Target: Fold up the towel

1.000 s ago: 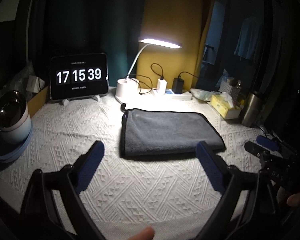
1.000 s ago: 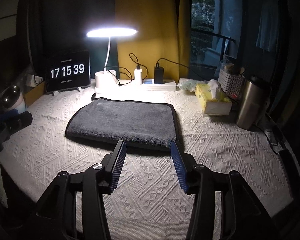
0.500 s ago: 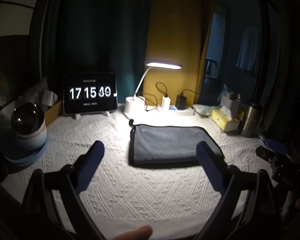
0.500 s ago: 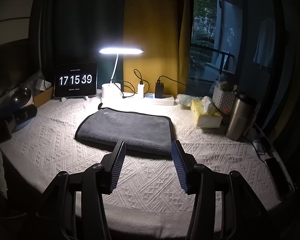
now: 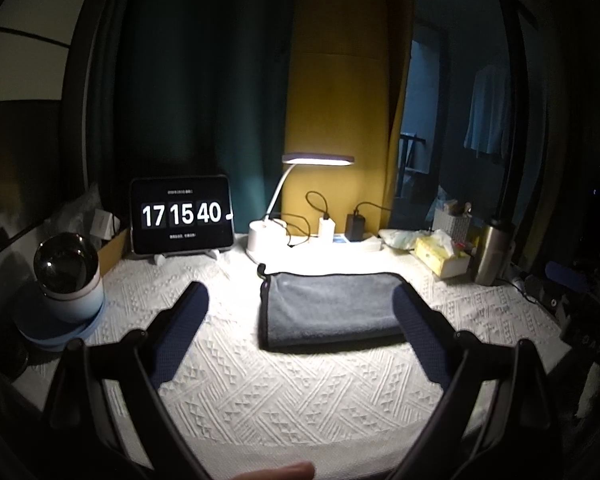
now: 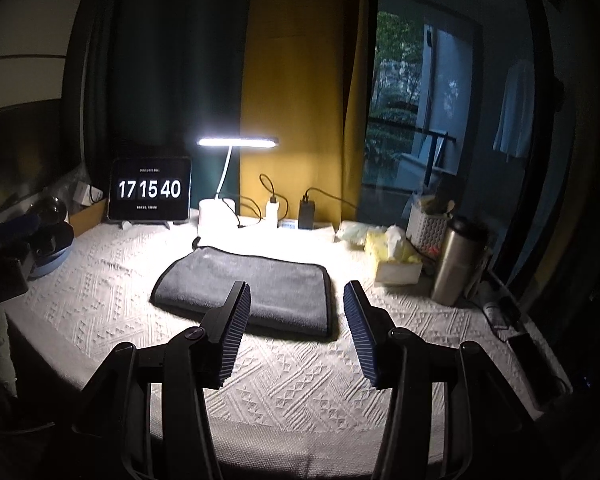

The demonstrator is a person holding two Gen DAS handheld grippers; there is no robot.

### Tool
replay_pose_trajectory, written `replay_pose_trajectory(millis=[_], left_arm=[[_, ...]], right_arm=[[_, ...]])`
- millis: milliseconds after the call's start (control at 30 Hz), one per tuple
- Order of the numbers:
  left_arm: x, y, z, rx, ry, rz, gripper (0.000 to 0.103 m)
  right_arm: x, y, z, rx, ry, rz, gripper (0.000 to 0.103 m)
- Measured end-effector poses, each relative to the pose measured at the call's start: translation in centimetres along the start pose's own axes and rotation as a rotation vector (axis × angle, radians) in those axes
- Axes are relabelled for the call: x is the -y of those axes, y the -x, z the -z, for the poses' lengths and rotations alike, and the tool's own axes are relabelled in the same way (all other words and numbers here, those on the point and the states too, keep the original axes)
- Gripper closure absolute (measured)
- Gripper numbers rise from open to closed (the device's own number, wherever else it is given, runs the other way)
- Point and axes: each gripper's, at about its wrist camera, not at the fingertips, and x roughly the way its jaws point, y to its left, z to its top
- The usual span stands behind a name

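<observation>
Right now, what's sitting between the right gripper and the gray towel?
Nothing but bare white textured tablecloth. In the right wrist view, the open right gripper hangs short of the folded gray towel.

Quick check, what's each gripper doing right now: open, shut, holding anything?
Left gripper: open, holding nothing, above the tablecloth short of the grey towel.
Right gripper: open, holding nothing, also clear of the towel.
</observation>
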Motion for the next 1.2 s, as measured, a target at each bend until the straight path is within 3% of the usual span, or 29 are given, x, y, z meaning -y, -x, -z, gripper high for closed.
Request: replay_pose_trajectory(millis=[667, 1200], left_arm=[[-0.3, 0.7, -0.1, 0.011, 0.002, 0.005, 0.009], [-0.3, -0.5, 0.6, -0.039, 0.01, -0.01, 0.009]], right_arm=[[-0.3, 0.8, -0.2, 0.019, 0.006, -0.001, 0.051], [-0.2, -0.2, 0.7, -0.012, -0.002, -0.01, 0.05]])
